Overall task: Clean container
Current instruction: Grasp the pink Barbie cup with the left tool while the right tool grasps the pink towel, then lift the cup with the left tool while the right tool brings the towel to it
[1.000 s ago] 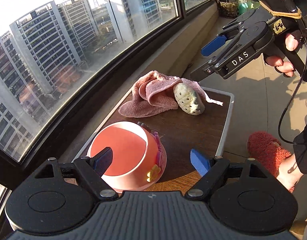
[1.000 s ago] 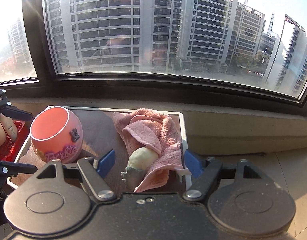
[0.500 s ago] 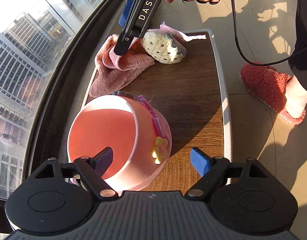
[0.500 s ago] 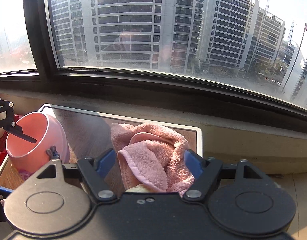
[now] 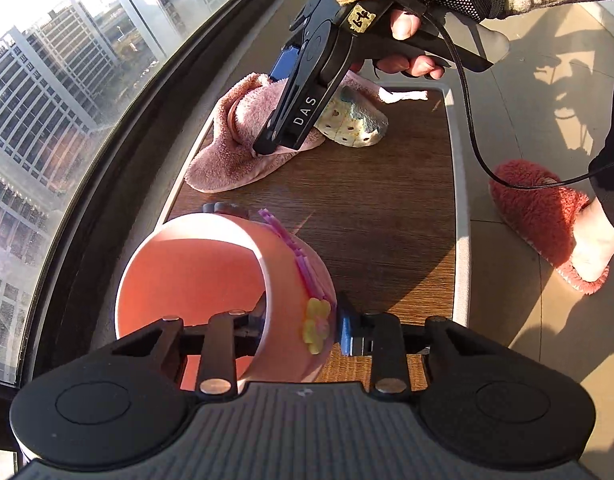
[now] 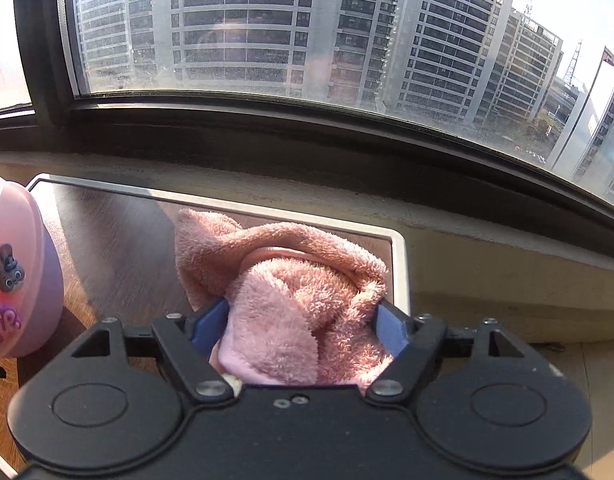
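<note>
A pink round container (image 5: 187,272) with stick-on charms stands at the near end of the wooden table (image 5: 387,208); it also shows at the left edge in the right wrist view as the container (image 6: 19,272). My left gripper (image 5: 301,324) is closing its jaws on the container's wall, one finger inside and the blue pad against the outside. A crumpled pink towel (image 6: 291,300) lies at the far end. My right gripper (image 6: 301,326) is down over it, open, with towel bunched between its fingers.
A cream perforated shoe-like item (image 5: 355,124) lies against the towel (image 5: 227,152). A window sill (image 6: 427,216) and dark frame run along the table's far side. A person's foot in a red slipper (image 5: 539,200) stands on the tiled floor beside the table.
My left jaws went from wide open to clamped on the container's wall. My right gripper came down onto the towel, which now fills the gap between its fingers.
</note>
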